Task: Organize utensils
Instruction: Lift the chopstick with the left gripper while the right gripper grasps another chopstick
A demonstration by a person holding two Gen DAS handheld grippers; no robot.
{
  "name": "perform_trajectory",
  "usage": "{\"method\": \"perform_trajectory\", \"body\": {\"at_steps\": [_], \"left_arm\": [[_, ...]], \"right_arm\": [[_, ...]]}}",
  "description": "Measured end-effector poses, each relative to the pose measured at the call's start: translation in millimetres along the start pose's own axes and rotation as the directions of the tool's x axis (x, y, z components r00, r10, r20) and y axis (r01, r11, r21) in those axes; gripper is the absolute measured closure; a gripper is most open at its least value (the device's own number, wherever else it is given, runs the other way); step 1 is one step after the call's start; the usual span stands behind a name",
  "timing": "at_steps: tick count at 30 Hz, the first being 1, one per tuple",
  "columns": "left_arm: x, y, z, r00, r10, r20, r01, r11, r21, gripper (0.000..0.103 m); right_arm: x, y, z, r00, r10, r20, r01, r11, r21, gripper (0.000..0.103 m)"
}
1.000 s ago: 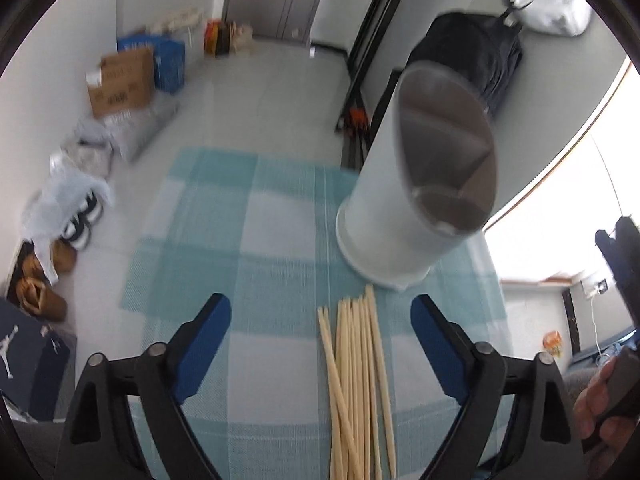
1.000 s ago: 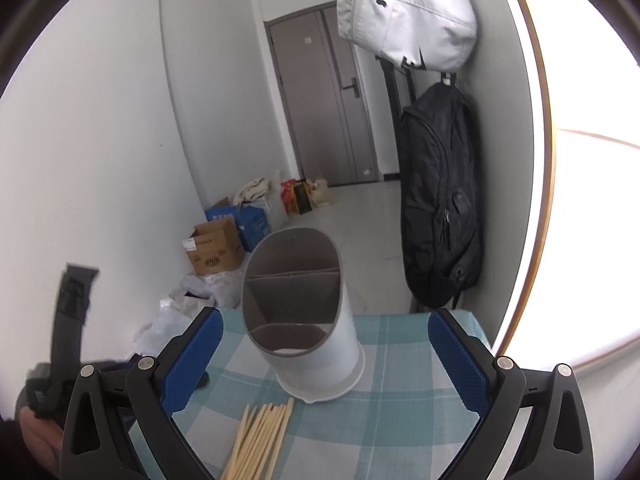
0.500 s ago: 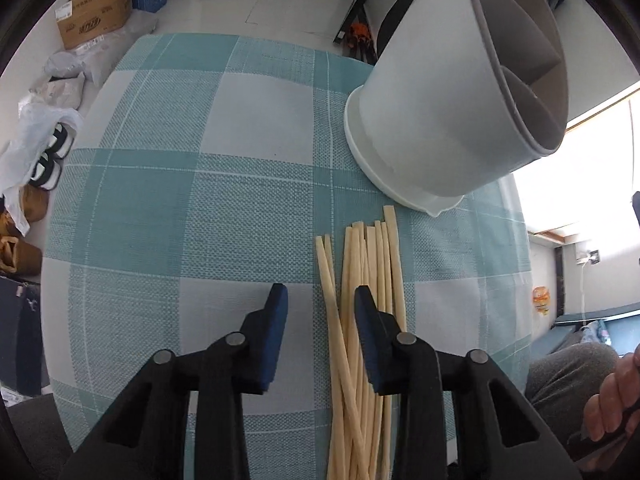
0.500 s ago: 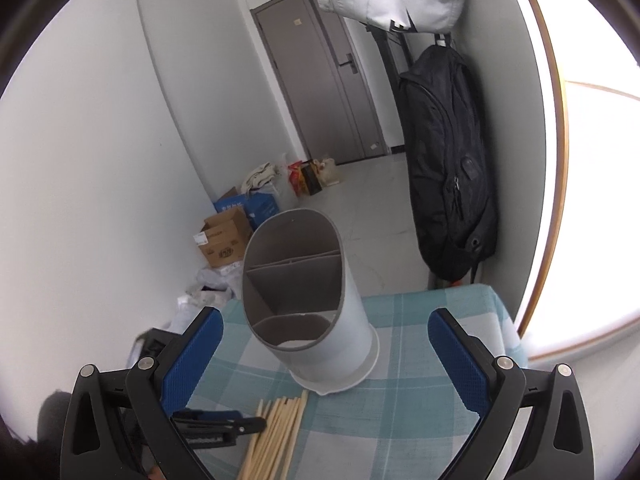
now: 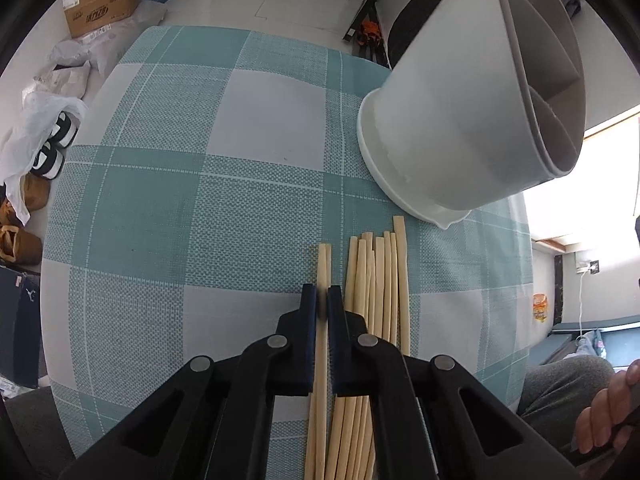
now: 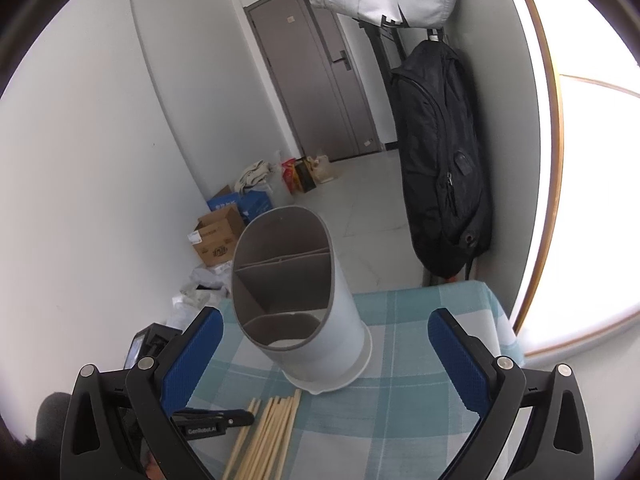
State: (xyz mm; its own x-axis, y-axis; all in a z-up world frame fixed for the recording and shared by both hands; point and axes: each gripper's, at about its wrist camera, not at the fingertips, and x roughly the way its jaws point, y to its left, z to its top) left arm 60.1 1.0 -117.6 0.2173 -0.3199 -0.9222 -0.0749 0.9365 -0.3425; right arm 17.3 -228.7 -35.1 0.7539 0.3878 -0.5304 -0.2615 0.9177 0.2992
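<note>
Chopsticks (image 5: 376, 320) lie in a loose bundle on a teal checked tablecloth (image 5: 224, 208), with a divided grey utensil holder (image 5: 472, 120) standing just beyond their tips at about one o'clock. The left gripper (image 5: 322, 304) has just been closing and now clamps the leftmost chopstick pair (image 5: 323, 264). The right gripper (image 6: 324, 360) hangs above the cloth with its blue pads wide apart, the holder framed between them.
</note>
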Motion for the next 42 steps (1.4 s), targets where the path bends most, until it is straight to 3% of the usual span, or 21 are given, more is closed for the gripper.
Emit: {"method": "perform_trajectory", "body": {"at_steps": [9,15,20,22,25,27,34,35,37,38,42], "left_arm": [[-39,9,2,0.991,-0.066,0.117,0.069,0.997,-0.025,0.102],[-46,25,-2,0.970,-0.118,0.211,0.122,0.992,-0.007,0.102],[-49,27,-11,0.954,-0.155,0.256,0.155,0.988,0.020,0.102],[-55,29,-13,0.944,-0.178,0.278,0.176,0.984,0.030,0.102],[-62,35,-15,0.935,-0.187,0.301,0.183,0.982,0.042,0.102],[-63,39,-14,0.932,-0.195,0.306,0.191,0.981,0.043,0.102],[-68,49,-16,0.921,-0.222,0.319,0.218,0.975,0.047,0.102],[-68,50,-15,0.920,-0.229,0.317,0.226,0.973,0.047,0.102],[-70,52,-16,0.917,-0.238,0.319,0.235,0.971,0.049,0.102],[-71,51,-16,0.917,-0.237,0.321,0.232,0.971,0.053,0.102],[-73,53,-16,0.912,-0.248,0.326,0.243,0.968,0.058,0.102]], "right_arm": [[3,5,-6,0.999,0.024,-0.030,-0.024,1.000,-0.010,0.000],[22,16,-26,0.977,0.109,-0.182,-0.107,0.994,0.020,0.002],[54,31,-51,0.921,0.119,-0.372,-0.118,0.993,0.025,0.029],[68,36,-62,0.893,0.087,-0.441,-0.092,0.996,0.009,0.035],[87,45,-71,0.858,0.026,-0.513,-0.066,0.996,-0.060,0.055],[101,52,-76,0.836,-0.029,-0.548,-0.045,0.992,-0.121,0.059],[139,66,-95,0.774,-0.151,-0.615,0.008,0.973,-0.230,0.081],[141,68,-94,0.775,-0.144,-0.615,0.001,0.974,-0.227,0.083],[145,72,-93,0.770,-0.204,-0.605,0.034,0.959,-0.280,0.088],[147,72,-93,0.760,-0.216,-0.613,0.041,0.957,-0.286,0.096],[144,73,-95,0.748,-0.232,-0.622,0.043,0.952,-0.304,0.097]]}}
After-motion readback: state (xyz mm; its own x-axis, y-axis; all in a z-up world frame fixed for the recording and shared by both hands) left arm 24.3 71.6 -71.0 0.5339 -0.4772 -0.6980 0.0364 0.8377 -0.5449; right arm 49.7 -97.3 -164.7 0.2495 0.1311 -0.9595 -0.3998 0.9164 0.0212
